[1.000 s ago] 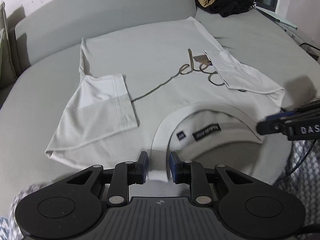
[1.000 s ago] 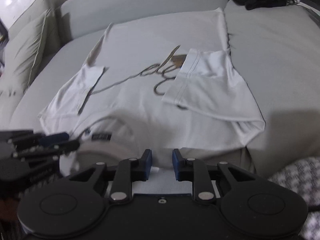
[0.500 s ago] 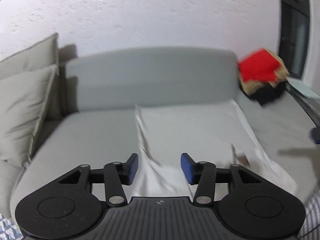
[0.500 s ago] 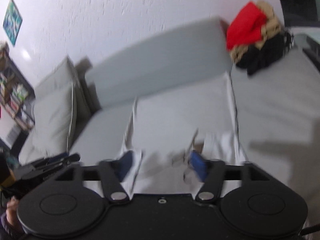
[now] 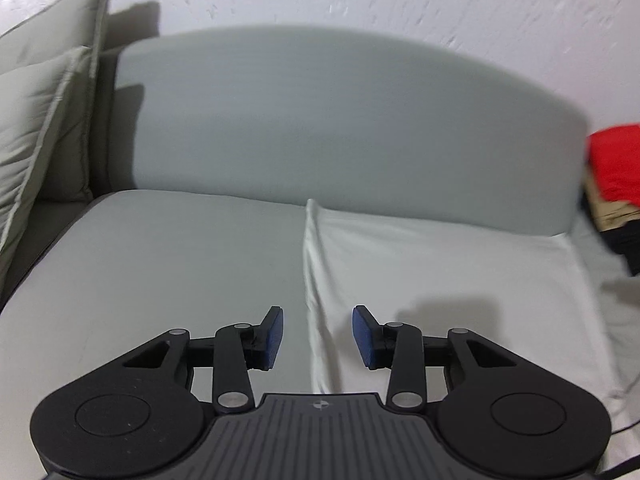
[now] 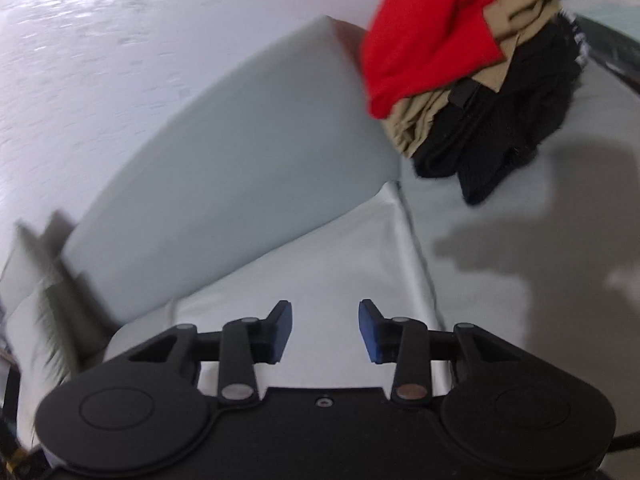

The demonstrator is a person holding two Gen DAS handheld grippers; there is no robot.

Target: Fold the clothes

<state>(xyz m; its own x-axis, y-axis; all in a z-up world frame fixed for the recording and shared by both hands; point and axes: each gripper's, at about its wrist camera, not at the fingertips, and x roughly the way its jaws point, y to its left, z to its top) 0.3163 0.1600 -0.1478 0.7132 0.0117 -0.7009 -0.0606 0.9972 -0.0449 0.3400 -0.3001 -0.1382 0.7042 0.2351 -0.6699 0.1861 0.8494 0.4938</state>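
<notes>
A second ago both grippers pinched the near collar edge of the white T-shirt point(image 5: 440, 280), which lay spread with its printed front up; since then both have let go and swung toward the far end of the grey sofa point(image 5: 320, 120), and the shirt now lies folded with only plain fabric showing.

The sofa's backrest fills most of both views, with pale cushions point(image 5: 36, 120) at its left end. The shirt lies flat on the seat against the backrest, its left edge forming a raised crease. Beyond its right edge sits a pile of red, tan and black clothes point(image 6: 460, 60).

The left gripper point(image 5: 318, 336) hangs over the shirt's left edge, its jaws partly apart, having just narrowed a little, with nothing between the blue pads point(image 5: 274, 336). The right gripper point(image 6: 324, 330) hovers over the shirt's right part, jaws likewise partly apart after closing sharply, gripping nothing. Both point forward and downward at the seat.
</notes>
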